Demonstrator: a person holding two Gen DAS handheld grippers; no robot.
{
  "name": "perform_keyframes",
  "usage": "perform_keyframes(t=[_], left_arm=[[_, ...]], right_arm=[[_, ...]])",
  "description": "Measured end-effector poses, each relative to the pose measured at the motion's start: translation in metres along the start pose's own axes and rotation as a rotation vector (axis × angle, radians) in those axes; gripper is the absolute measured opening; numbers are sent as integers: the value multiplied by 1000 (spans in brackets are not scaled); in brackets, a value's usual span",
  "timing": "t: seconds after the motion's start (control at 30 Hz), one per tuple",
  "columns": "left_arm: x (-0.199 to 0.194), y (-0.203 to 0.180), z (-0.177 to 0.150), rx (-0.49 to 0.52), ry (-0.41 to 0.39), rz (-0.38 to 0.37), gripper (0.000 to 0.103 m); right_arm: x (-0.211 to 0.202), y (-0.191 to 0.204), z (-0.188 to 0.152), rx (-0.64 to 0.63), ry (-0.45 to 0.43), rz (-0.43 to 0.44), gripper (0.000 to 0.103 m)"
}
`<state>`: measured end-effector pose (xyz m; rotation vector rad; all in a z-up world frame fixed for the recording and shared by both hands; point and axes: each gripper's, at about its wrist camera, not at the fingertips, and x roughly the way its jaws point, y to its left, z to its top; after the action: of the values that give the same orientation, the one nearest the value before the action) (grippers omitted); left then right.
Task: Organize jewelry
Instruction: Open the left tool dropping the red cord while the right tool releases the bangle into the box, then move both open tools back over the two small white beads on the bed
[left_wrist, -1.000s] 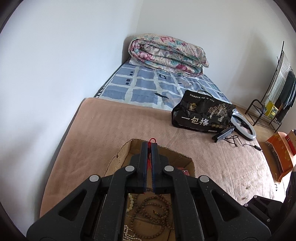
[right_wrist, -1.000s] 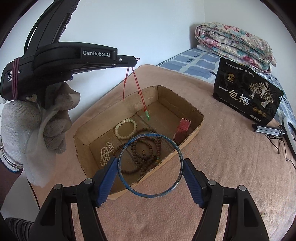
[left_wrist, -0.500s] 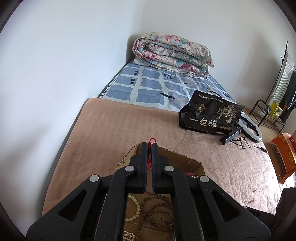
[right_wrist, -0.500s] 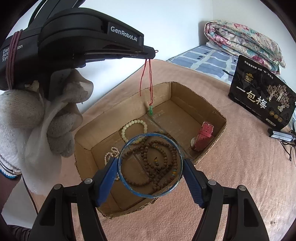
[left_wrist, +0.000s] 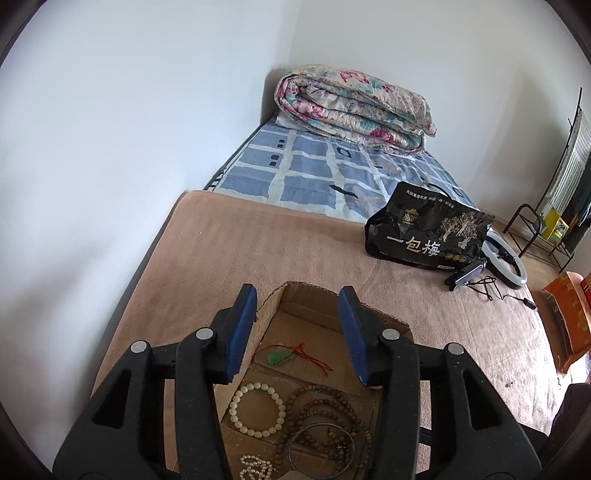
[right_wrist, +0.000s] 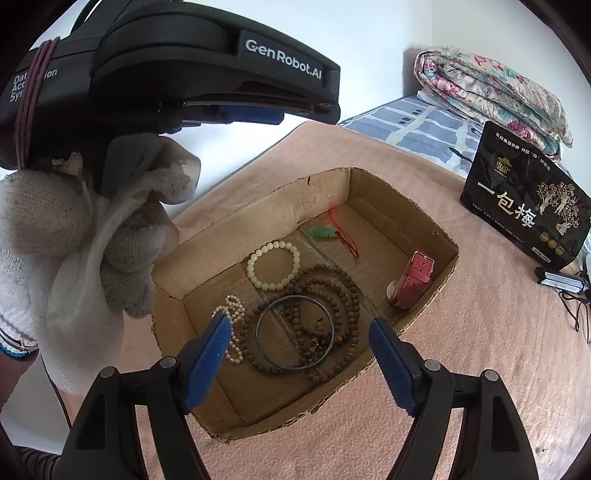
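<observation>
An open cardboard box (right_wrist: 417, 218) (left_wrist: 317, 291) sits on the tan blanket. In it lie a green pendant on a red cord (right_wrist: 322, 232) (left_wrist: 280, 357), a pale bead bracelet (right_wrist: 274, 265) (left_wrist: 257, 409), a brown bead necklace (right_wrist: 328, 295) (left_wrist: 325, 402), a blue bangle (right_wrist: 295, 332) (left_wrist: 321, 446), a white pearl string (right_wrist: 233, 314) (left_wrist: 255, 470) and a pink watch (right_wrist: 413, 278). My left gripper (left_wrist: 297, 328) (right_wrist: 258, 112) is open and empty above the box. My right gripper (right_wrist: 297, 356) is open and empty above the box's near side.
A black printed bag (left_wrist: 424, 240) (right_wrist: 524, 206) stands on the blanket to the right. A ring light with cable (left_wrist: 506, 258) lies beyond it. A folded floral quilt (left_wrist: 354, 107) sits at the bed's far end. The wall runs along the left.
Both grippers opened. The pendant dropped from my left gripper into the box's far end. The blue bangle dropped from my right gripper onto the brown beads.
</observation>
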<state>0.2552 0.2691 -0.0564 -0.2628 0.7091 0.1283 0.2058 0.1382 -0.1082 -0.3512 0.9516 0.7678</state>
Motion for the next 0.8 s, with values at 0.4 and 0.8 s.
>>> perform_keyframes(t=[0.4,0.8], left_arm=[[-14,-5,0,23,-11,8,47],[-49,-27,-8,43,-53,43,47]], right_arm=[[-15,-1,-5,16,-26,-7,80],[-56,-19,-18,41,-79,-55,88]])
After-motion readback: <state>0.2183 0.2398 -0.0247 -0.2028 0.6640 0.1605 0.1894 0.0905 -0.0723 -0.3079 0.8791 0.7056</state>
